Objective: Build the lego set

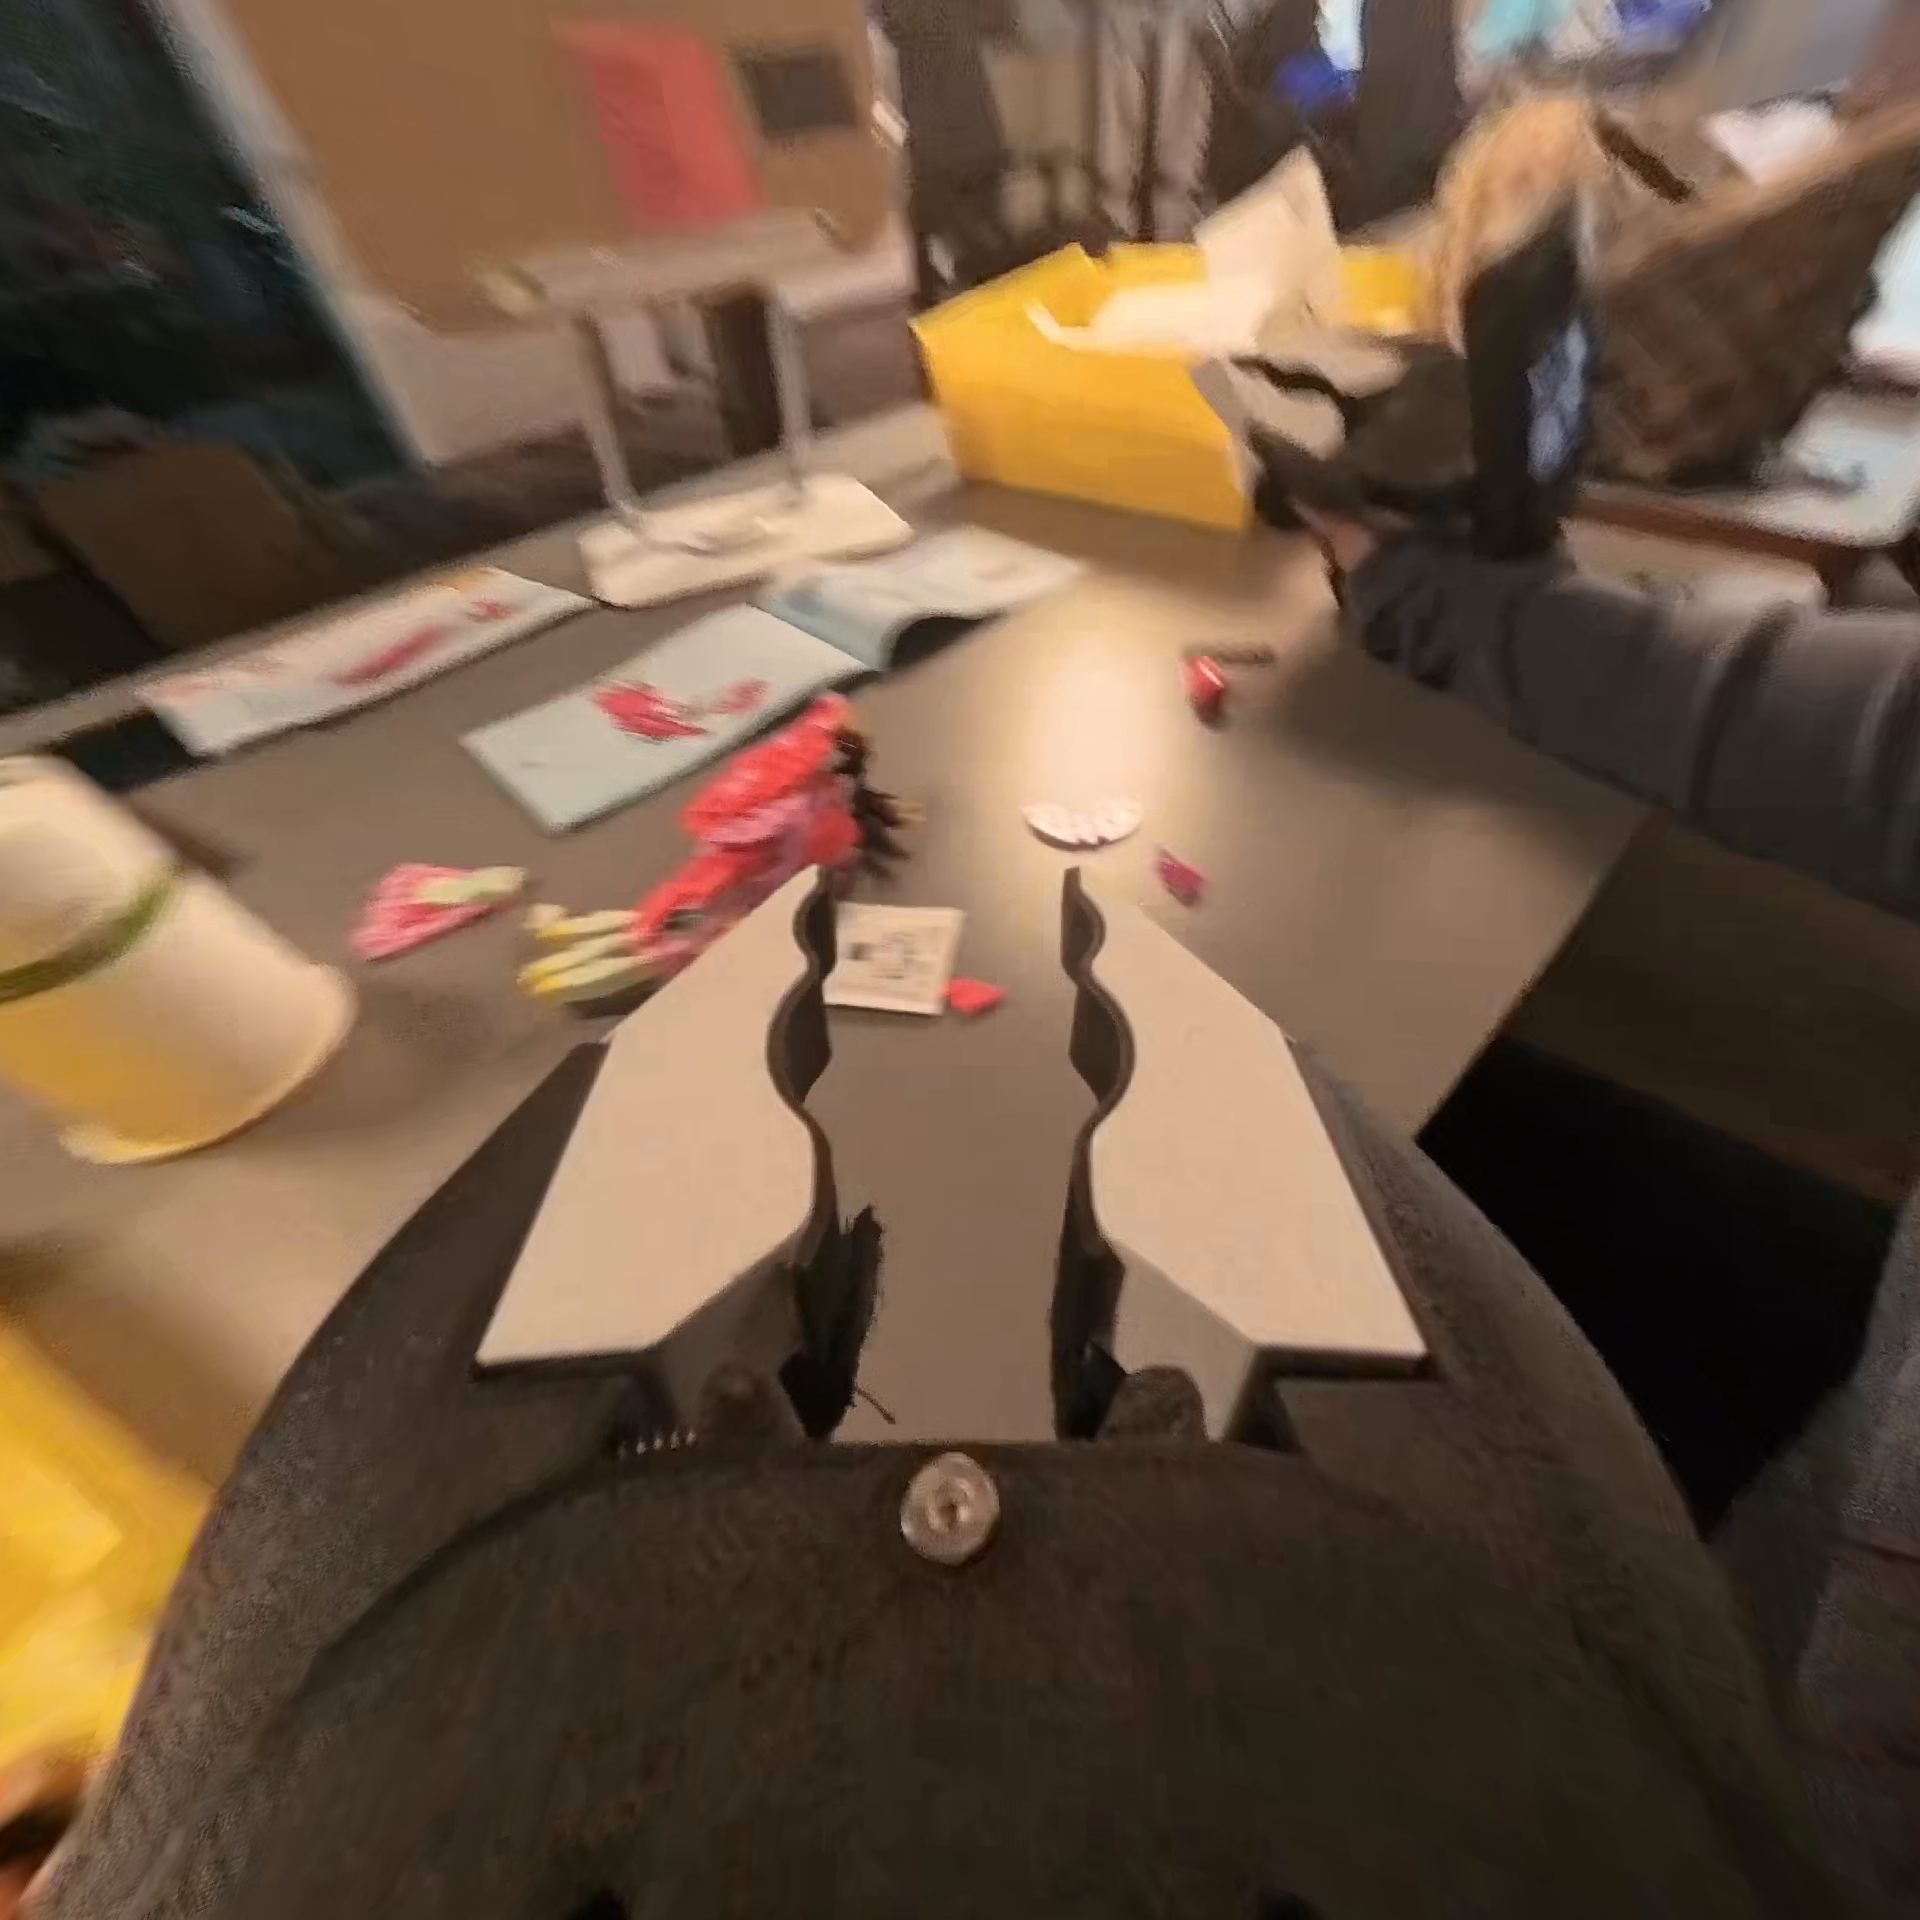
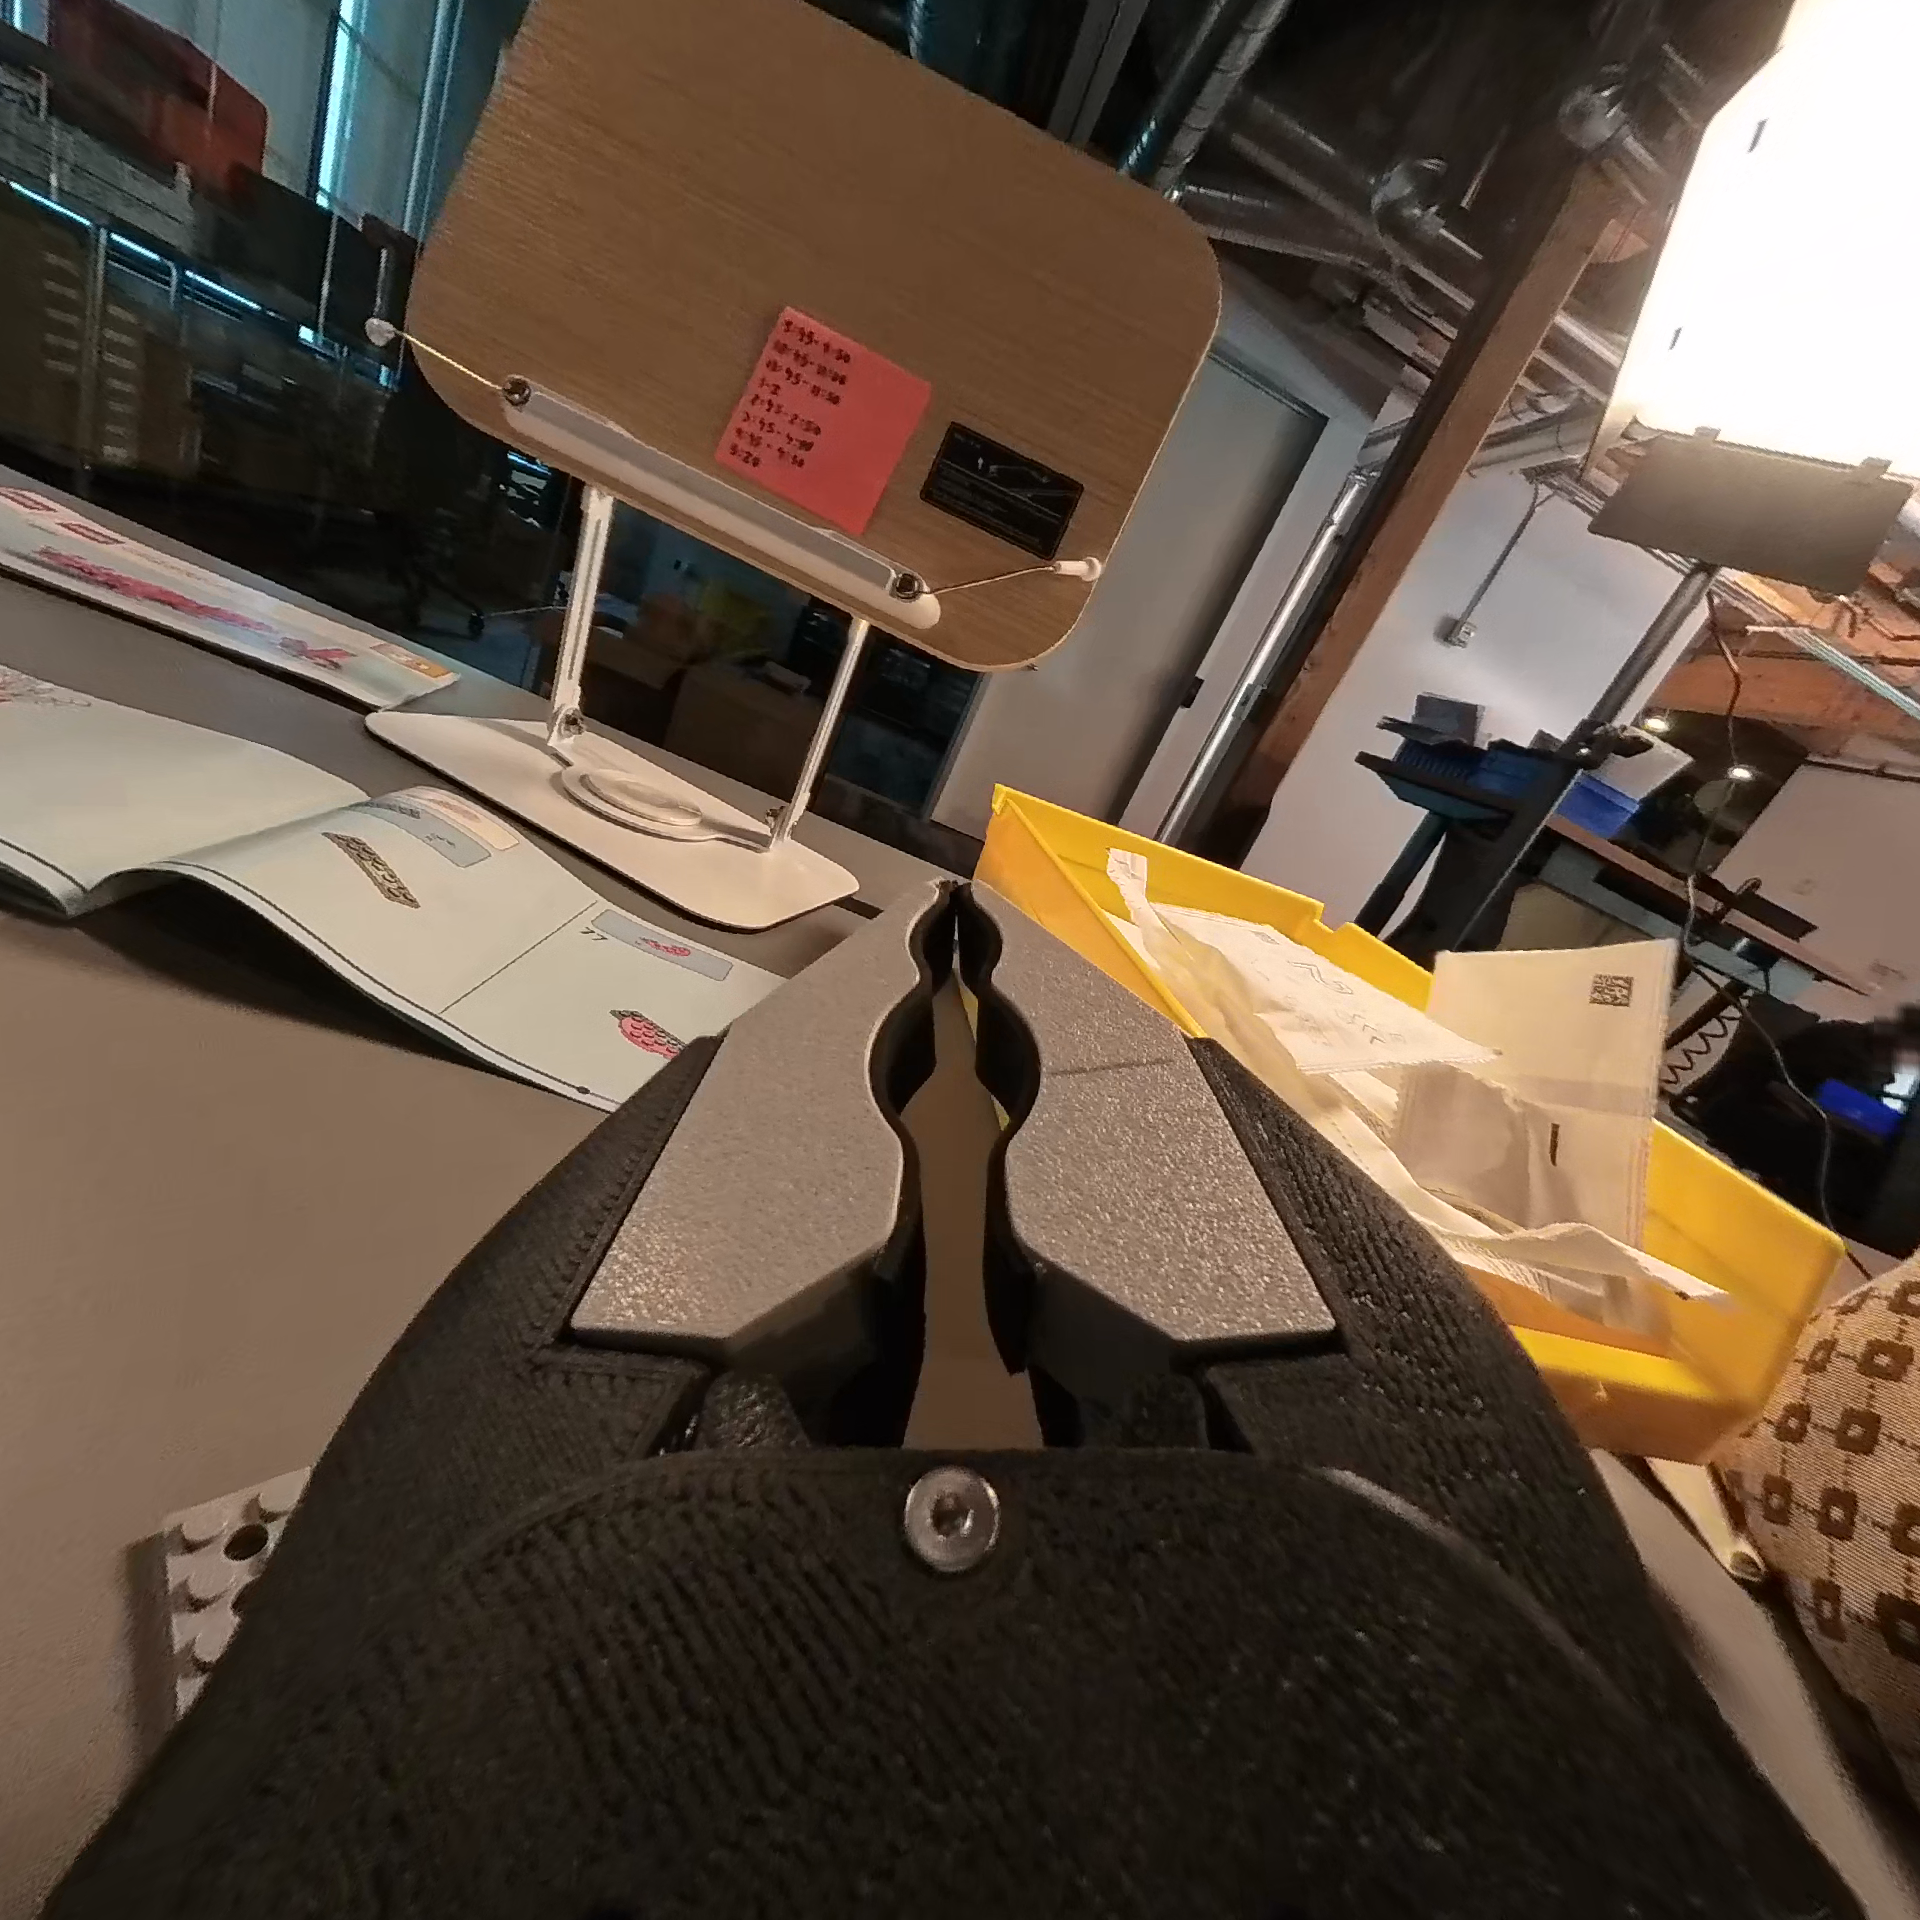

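My left gripper (image 1: 945, 894) is open and holds nothing; it hovers above the dark table (image 1: 1299, 935), and the view is blurred. Just beyond its left fingertip stands a red and pink brick-built model (image 1: 769, 842) with yellow-green parts. A small white paper card (image 1: 899, 956) and a small red piece (image 1: 971, 995) lie on the table between the fingertips. My right gripper (image 2: 954, 891) is shut with its tips together and nothing between them. It rests low over the table beside a yellow bin (image 2: 1714, 1340) of torn paper bags.
Open instruction booklets (image 1: 665, 717) (image 2: 343, 914) lie on the table. A wooden book stand on a white base (image 2: 810, 343) stands behind them. A white paper cup (image 1: 145, 966), a white round piece (image 1: 1081, 821), loose red pieces (image 1: 1205, 686) and a grey studded plate (image 2: 208, 1600) are nearby. A patterned bag (image 2: 1839, 1475) sits at right. Tip to tip, the grippers are about 40 cm apart.
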Available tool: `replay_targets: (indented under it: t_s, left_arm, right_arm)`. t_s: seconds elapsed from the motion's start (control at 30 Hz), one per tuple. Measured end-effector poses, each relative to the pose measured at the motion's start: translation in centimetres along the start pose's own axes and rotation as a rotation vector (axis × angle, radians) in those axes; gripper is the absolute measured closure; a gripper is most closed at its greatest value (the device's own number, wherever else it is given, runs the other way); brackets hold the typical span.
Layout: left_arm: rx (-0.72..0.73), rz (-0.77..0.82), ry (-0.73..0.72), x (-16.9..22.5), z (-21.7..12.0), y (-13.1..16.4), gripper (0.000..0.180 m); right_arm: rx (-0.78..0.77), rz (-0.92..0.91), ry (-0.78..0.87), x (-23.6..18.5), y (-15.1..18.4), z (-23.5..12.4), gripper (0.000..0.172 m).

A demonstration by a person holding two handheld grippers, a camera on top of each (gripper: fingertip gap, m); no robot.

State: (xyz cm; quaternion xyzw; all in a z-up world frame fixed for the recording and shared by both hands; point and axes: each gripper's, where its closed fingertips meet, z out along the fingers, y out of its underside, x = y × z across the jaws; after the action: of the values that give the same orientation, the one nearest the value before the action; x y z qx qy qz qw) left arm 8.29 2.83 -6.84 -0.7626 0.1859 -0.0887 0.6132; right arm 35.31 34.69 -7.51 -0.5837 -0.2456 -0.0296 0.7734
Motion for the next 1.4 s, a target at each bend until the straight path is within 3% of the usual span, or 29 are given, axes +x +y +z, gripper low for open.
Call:
replay_targets:
  t_s: [0.17, 0.3, 0.37, 0.47, 0.63, 0.77, 0.87, 0.93, 1.03, 1.13, 1.23, 1.33, 1.4]
  left_arm:
    - [0.187, -0.066, -0.342, -8.9, -8.2, -2.5, 0.141]
    - [0.026, -0.048, -0.742, -18.3, -15.6, -0.6, 0.147]
    - [-0.077, -0.09, -0.798, -21.5, -17.9, 0.7, 0.151]
    - [-0.132, -0.229, -0.538, -23.1, -15.6, 1.8, 0.154]
    - [-0.509, -0.404, -0.191, -22.0, -11.3, 6.8, 0.151]
    - [-0.751, -0.301, -0.017, -18.6, -9.0, 10.2, 0.15]
    - [-0.897, -0.068, -0.139, -20.3, -8.9, 12.5, 0.152]
    - [-0.902, -0.04, -0.046, -18.9, -8.3, 12.7, 0.159]
    - [-0.846, 0.015, 0.299, -14.3, -8.0, 12.2, 0.17]
    - [-0.861, 0.105, 0.418, -12.8, -8.2, 12.8, 0.18]
    - [-0.941, 0.102, 0.478, -12.3, -8.7, 14.1, 0.18]
    - [-1.013, 0.105, 0.452, -13.2, -8.9, 15.4, 0.18]
    - [-0.988, 0.105, 0.399, -14.1, -8.4, 15.2, 0.18]
  right_arm:
    - [-0.025, -0.058, -0.013, -0.7, 0.4, 0.5, 0.172]
    - [-0.027, -0.074, -0.015, -0.8, 0.4, 0.5, 0.172]
    - [-0.027, -0.069, -0.011, -0.7, 0.4, 0.5, 0.172]
    - [-0.029, -0.072, -0.011, -0.7, 0.4, 0.6, 0.172]
    - [-0.032, -0.084, -0.014, -0.8, 0.5, 0.6, 0.172]
    - [-0.036, -0.088, -0.011, -0.8, 0.6, 0.6, 0.172]
    - [-0.045, -0.099, -0.002, -0.8, 0.7, 0.7, 0.172]
    - [-0.047, -0.103, -0.002, -0.8, 0.7, 0.7, 0.172]
    - [-0.048, -0.1, 0.001, -0.8, 0.7, 0.7, 0.172]
    - [-0.048, -0.098, 0.002, -0.7, 0.7, 0.7, 0.172]
    - [-0.048, -0.099, 0.002, -0.7, 0.7, 0.7, 0.172]
    - [-0.047, -0.099, 0.003, -0.7, 0.7, 0.7, 0.172]
    - [-0.047, -0.098, 0.003, -0.7, 0.7, 0.7, 0.172]
